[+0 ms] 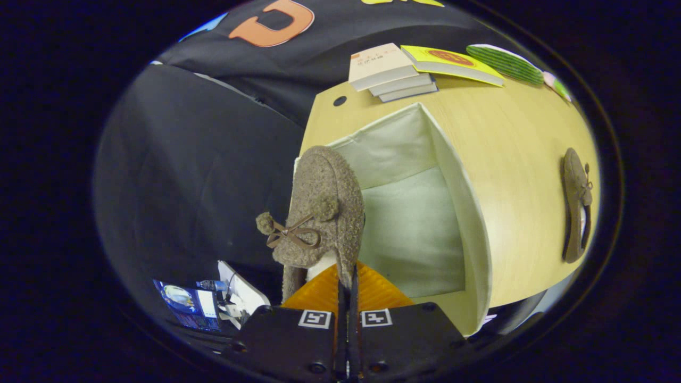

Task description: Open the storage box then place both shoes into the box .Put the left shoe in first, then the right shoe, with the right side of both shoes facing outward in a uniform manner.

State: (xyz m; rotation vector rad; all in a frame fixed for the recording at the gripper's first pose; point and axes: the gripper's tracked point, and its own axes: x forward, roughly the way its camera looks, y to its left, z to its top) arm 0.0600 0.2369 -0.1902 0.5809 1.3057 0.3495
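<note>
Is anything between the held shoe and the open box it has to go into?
Nothing visible. The gripper is shut on the shoe, which hangs at the near wall of the open box. The box's inside looks bare. The other shoe lies on the table beyond the box, apart from it.

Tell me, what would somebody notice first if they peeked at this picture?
First, the fuzzy brown shoe with a pom-pom bow, pinched between the gripper and its orange fingers, hanging at the near wall of the open white storage box. Next, the matching second shoe lying on the wooden table beyond the box's far side. A stack of books sits at the table's far end.
</note>
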